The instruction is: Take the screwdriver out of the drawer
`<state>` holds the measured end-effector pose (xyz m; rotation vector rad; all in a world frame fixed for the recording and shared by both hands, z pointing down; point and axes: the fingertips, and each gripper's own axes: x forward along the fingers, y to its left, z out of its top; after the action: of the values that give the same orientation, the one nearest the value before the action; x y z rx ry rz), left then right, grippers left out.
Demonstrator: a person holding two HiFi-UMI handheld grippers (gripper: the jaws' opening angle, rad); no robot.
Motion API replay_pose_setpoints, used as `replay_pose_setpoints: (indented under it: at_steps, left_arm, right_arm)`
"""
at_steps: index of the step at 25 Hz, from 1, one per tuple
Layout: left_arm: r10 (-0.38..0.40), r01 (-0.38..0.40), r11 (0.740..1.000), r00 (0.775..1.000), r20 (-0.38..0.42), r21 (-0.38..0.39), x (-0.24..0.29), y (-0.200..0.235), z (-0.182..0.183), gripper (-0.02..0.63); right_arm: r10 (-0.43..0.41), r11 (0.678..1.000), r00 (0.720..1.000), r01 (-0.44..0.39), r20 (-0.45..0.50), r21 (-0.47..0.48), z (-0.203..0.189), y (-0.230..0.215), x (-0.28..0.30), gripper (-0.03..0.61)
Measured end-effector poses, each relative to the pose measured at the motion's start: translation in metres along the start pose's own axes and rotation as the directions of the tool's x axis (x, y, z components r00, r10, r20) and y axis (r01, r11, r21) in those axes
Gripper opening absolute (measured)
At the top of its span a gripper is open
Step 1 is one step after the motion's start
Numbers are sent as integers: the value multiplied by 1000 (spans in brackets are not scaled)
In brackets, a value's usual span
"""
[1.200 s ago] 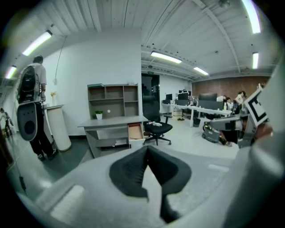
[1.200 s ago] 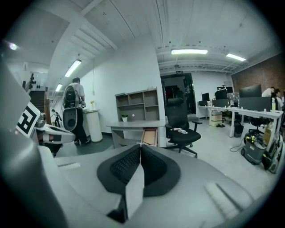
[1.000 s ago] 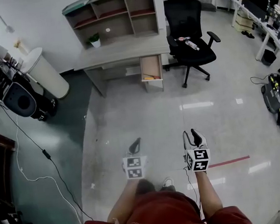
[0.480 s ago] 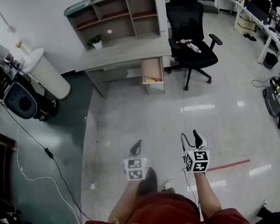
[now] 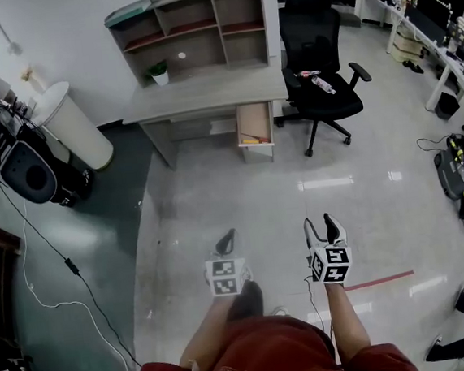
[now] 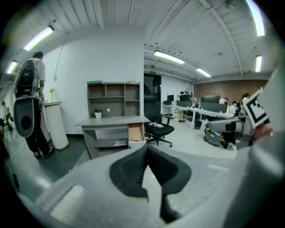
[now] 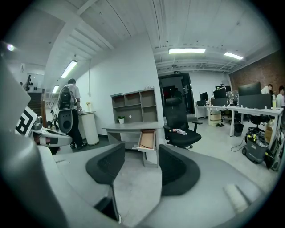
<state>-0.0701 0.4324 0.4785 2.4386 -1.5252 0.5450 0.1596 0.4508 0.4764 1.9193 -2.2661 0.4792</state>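
Screwdriver [image 5: 249,139] seems crosswise in drawer [image 5: 252,118]; right hand-held gripper [image 5: 321,227] just opened wide, empty; left hand-held gripper [image 5: 226,241] closed.

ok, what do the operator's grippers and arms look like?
Both are pale grey shells with black pads. The left gripper and right gripper each carry a white cube with black square markers. The person wears a red shirt; forearms are bare. The right gripper's jaws have just been opening, with nothing between them.
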Motion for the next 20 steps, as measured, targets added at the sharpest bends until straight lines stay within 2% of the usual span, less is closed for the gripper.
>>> replay_pose_setpoints:
  at_steps: [5, 20]
  left_arm:
    - [-16, 16, 1000, 1000, 12, -7, 36, 33, 15, -3]
    - [-57, 57, 998, 998, -12, -4, 150, 166, 63, -3]
  right_arm:
    - [-20, 1000, 1000, 20, -2, -15, 14, 4, 44, 222]
    - [-47, 999, 998, 47, -38, -17, 63, 57, 213, 222]
